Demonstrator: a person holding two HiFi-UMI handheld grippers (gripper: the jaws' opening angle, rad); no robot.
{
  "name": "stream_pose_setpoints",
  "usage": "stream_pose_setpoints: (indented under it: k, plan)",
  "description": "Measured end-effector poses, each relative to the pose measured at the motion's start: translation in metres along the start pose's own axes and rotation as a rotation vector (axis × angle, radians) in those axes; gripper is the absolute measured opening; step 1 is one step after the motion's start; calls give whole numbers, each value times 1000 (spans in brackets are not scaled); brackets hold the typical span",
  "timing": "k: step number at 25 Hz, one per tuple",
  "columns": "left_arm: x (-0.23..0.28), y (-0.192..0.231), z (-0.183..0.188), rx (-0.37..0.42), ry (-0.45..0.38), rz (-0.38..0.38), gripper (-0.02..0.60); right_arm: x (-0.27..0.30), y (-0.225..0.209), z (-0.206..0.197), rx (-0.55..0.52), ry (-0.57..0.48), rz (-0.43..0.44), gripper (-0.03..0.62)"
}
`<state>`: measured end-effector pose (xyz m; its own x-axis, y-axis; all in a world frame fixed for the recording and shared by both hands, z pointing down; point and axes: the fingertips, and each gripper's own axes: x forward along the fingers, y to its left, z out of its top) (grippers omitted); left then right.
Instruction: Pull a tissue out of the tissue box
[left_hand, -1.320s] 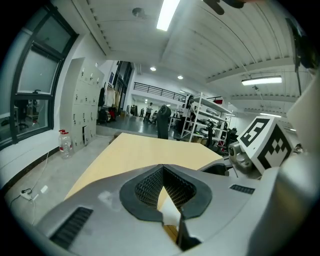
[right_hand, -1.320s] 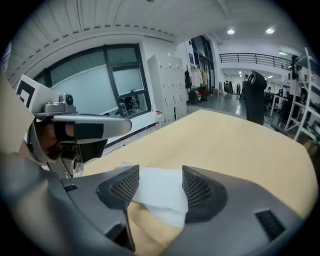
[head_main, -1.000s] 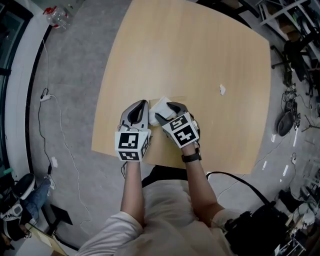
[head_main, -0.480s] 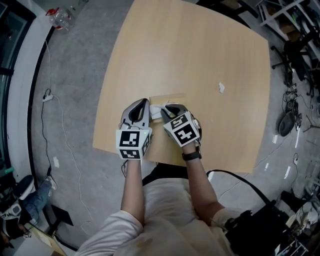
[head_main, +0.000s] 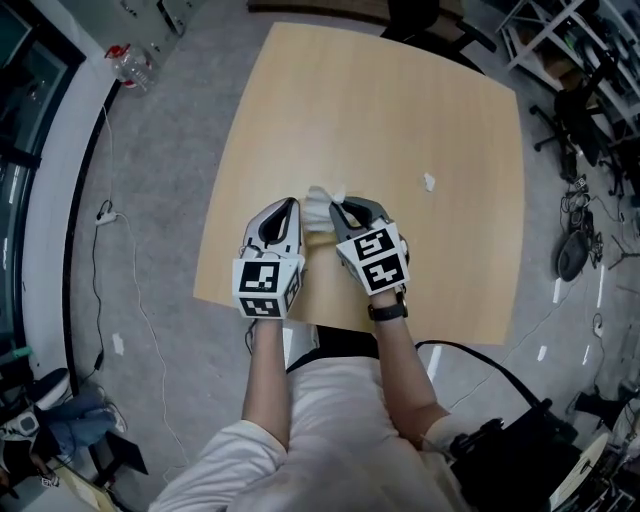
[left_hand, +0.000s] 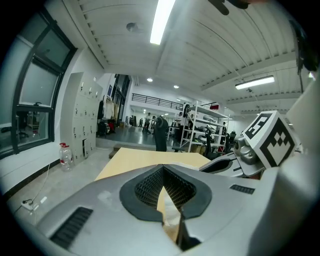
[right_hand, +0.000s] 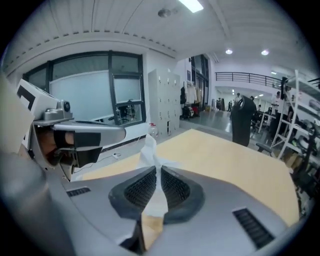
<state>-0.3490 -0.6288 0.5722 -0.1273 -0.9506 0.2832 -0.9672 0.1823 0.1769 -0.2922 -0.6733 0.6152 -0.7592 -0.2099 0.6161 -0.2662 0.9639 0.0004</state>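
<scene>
Near the worktop's (head_main: 400, 120) near edge, the right gripper's (head_main: 341, 206) fingers, which have just been closing, pinch the tissue (head_main: 322, 198). The left gripper's (head_main: 289, 204) fingers look clamped on the tissue box's (left_hand: 169, 222) edge. A weak pinch could let the tissue slip or tear.

Open table top (head_main: 400, 100) ahead — small white scrap (head_main: 428, 182) (ahead-right of the right gripper (head_main: 341, 207))

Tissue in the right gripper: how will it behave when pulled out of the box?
Likely floppy: the tissue crumples into a loose peak beyond the right gripper, whose jaws have just been closing and pinch it. Probably light and thin, so a sharp tug may tear it. The tissue box in the left gripper may lift along.
</scene>
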Motion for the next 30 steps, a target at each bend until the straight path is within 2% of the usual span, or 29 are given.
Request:
stream_pose_setpoints:
  k: [11, 17, 22, 30]
  plan:
    - [-53, -37, 93, 91, -203, -23, 1, -94, 12, 98, -59, -346, -128, 29]
    - [-76, -60, 125, 134, -288, -29, 1, -148, 14, 132, -96, -511, -173, 27]
    - [-86, -63, 143, 149, -343, -12, 1, -170, 12, 147, -123, -576, -196, 20]
    - [-120, -76, 160, 155, -382, 6, 1, -203, 33, 151, -138, -602, -190, 14]
